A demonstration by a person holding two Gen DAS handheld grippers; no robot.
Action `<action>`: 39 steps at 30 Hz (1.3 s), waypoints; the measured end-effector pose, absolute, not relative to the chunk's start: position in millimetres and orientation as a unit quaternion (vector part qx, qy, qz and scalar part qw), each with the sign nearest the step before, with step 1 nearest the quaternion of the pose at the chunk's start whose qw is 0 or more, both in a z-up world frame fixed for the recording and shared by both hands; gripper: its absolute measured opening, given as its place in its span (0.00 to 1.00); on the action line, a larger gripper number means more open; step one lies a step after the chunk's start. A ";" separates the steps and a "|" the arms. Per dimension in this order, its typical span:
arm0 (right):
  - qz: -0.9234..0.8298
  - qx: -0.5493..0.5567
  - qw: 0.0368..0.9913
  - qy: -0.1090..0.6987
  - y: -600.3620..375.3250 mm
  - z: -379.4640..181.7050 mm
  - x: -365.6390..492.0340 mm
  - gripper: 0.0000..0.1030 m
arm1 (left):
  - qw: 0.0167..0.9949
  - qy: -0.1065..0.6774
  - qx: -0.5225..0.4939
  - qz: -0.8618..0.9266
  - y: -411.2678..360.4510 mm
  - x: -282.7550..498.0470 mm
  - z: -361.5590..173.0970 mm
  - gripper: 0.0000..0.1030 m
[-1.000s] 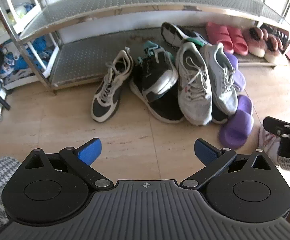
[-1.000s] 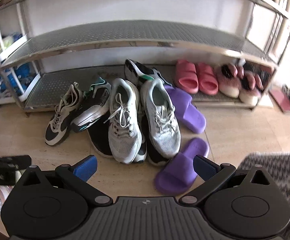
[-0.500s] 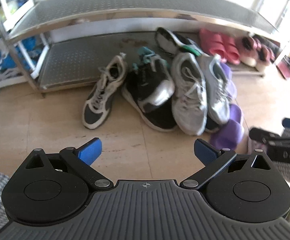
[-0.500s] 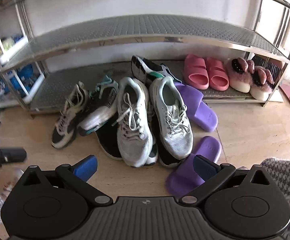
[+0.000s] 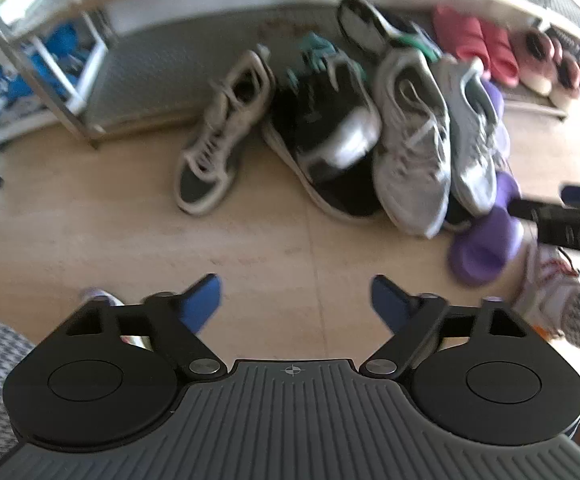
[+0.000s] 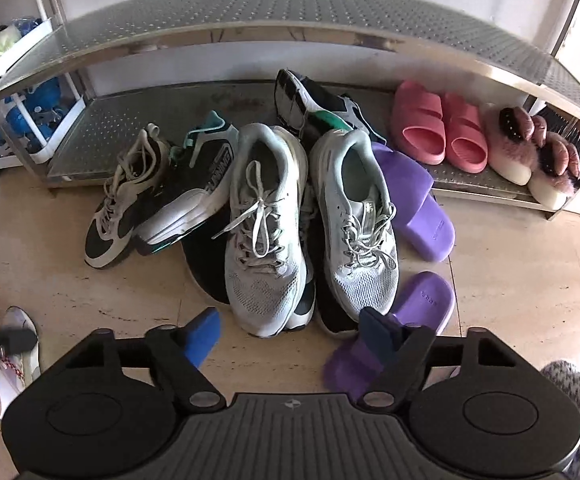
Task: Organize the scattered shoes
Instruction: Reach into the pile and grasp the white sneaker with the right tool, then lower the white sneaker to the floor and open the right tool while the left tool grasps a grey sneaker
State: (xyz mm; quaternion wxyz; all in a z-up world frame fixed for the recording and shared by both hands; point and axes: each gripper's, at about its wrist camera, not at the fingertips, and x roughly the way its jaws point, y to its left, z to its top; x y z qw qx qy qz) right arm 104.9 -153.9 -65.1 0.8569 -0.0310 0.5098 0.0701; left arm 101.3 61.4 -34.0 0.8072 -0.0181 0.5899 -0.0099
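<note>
A pile of shoes lies on the floor in front of a metal rack (image 6: 290, 20). In the right wrist view two grey sneakers (image 6: 263, 240) (image 6: 360, 232) lie on top, toes towards me. A black-and-white sneaker (image 6: 117, 208) and a black-and-teal running shoe (image 6: 193, 184) are left of them. One purple slide (image 6: 414, 196) is at the right and another (image 6: 406, 304) sits just past my right gripper (image 6: 288, 330), which is open and empty. The blurred left wrist view shows the same grey sneakers (image 5: 410, 148) and black-and-white sneaker (image 5: 213, 148). My left gripper (image 5: 294, 300) is open over bare floor.
Pink slides (image 6: 438, 132) and fluffy pink slippers (image 6: 530, 152) sit on the rack's lower shelf (image 6: 129, 120), with a black-and-green shoe (image 6: 314, 104) tipped on it. A white storage cart (image 6: 29, 92) stands at the left. A person's white shoe (image 6: 13, 344) is near the left edge.
Both grippers have moved closer to the shoe pile and lower towards the floor. The left view is now motion-blurred. Both stay open and empty.
</note>
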 end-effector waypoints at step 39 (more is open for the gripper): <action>0.073 0.039 0.796 0.600 -146.9 -111.2 176.6 0.19 | 0.840 0.536 -0.017 0.083 112.6 122.4 -13.9 0.87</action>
